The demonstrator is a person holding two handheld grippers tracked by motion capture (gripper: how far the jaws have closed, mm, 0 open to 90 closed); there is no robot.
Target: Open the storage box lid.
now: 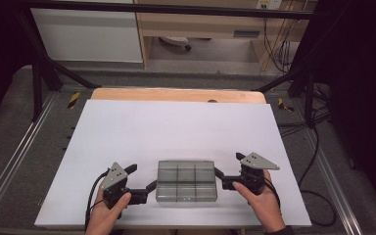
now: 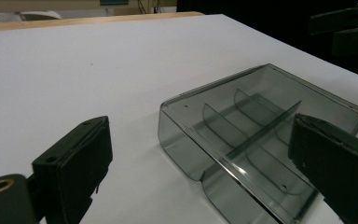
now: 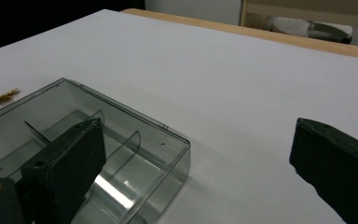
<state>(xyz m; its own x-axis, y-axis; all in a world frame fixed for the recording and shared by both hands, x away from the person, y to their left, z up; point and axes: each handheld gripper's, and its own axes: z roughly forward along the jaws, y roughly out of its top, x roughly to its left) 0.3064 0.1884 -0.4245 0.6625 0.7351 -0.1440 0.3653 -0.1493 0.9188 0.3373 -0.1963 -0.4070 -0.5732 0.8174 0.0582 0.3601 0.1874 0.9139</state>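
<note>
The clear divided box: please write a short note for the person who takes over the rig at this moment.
Left gripper: open, jaws at the left side of the clear divided box, not pressing it.
Right gripper: open, jaws at the box's right side, not pressing it.
Box: lies flat near the front edge of the white table, six compartments, all look empty.
Done: box is set down and free.
Left: cannot tell; possibly filling or moving it.

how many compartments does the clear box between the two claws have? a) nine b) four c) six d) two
c: in the high view the clear box shows dividers that split it into two rows of three, six compartments in all, and it sits on the white table between the open left claw and the open right claw.
</note>
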